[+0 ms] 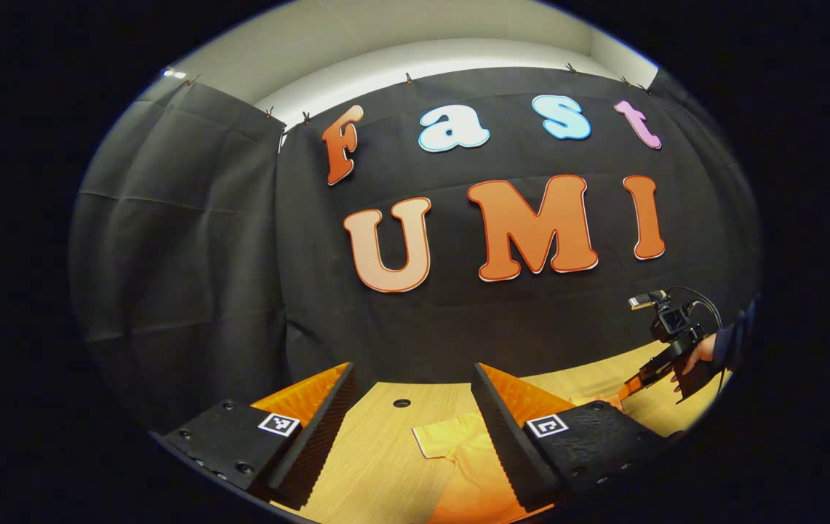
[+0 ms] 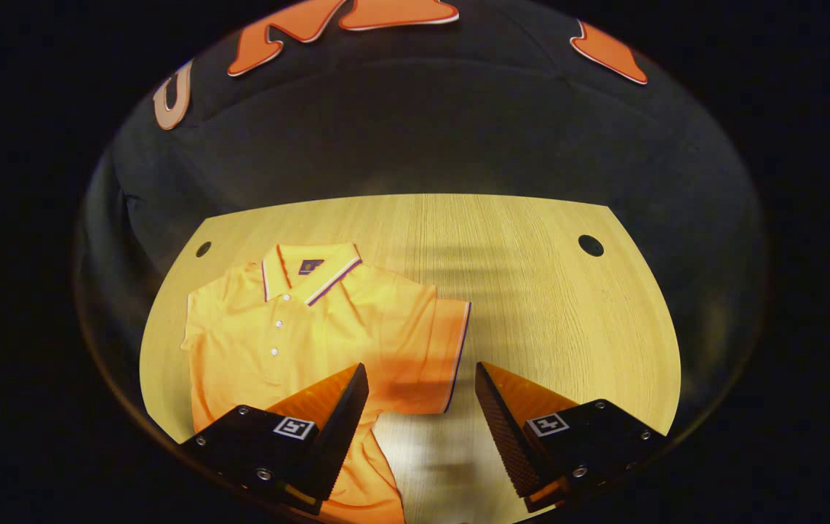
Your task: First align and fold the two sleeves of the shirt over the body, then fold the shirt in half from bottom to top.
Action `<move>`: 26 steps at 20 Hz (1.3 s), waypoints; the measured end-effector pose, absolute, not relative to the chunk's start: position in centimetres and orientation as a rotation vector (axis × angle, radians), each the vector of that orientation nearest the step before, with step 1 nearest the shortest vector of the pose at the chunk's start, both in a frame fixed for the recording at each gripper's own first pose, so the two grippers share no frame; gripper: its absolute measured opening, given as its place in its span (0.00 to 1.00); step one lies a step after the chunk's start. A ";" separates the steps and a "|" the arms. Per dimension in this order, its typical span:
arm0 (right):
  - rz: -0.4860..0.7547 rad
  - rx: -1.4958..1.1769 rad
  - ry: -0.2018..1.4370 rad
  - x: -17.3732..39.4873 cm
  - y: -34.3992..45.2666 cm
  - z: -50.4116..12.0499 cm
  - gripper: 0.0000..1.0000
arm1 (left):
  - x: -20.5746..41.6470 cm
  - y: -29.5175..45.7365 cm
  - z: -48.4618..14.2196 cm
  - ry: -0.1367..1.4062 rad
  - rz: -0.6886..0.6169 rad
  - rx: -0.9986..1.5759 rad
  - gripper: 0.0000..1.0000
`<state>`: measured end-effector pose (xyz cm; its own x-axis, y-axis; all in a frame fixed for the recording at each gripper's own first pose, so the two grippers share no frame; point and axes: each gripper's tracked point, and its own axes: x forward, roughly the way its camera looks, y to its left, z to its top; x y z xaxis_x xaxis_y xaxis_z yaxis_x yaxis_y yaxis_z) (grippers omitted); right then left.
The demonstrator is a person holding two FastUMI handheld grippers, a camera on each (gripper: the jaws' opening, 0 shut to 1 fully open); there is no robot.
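Grippers, two. In the left gripper view the left gripper (image 1: 412, 418) stands nearest, fingers spread wide apart with nothing between them, raised above the table and angled toward the booth wall. In the right gripper view the right gripper (image 2: 420, 407) is likewise released, fingers wide, holding nothing; it hangs over the table and looks down on it. Seen from the left gripper view, the right gripper sits farther off at the right edge, with a hand (image 1: 695, 356) around its body.

Shirt, one. The orange polo shirt (image 2: 298, 335) lies flat on the table, front up, collar toward the far side, left of the table's middle in the right gripper view. Its one visible short sleeve (image 2: 440, 349) spreads outward, the trimmed cuff falling in the gap between the right gripper's fingers. The lower body of the shirt passes beneath the left-hand finger of that view. In the left gripper view a part of the shirt lies just beyond the fingers.

Table (image 2: 545, 306), one, light wood. Round holes, two, near the far corners: one (image 2: 203, 249) just beyond the shirt's shoulder, one (image 2: 591, 245) well apart on bare wood. The half of the top beside the sleeve is open wood up to the far edge, which meets the black cloth wall (image 2: 415, 131).
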<state>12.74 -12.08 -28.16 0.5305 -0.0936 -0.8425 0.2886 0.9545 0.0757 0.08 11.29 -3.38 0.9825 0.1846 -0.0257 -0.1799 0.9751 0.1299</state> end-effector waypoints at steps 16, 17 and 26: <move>-0.284 0.290 1.305 13.4 -14.1 -38.2 0.65 | -1.4 13.2 -6.4 0.144 0.242 0.167 0.96; -0.294 0.295 1.313 13.3 -14.1 -37.8 0.61 | -1.3 13.3 -6.5 0.146 0.239 0.166 0.96; -0.291 0.429 1.201 14.8 -13.5 -35.2 0.07 | 0.2 14.5 -7.9 0.170 0.212 0.117 0.96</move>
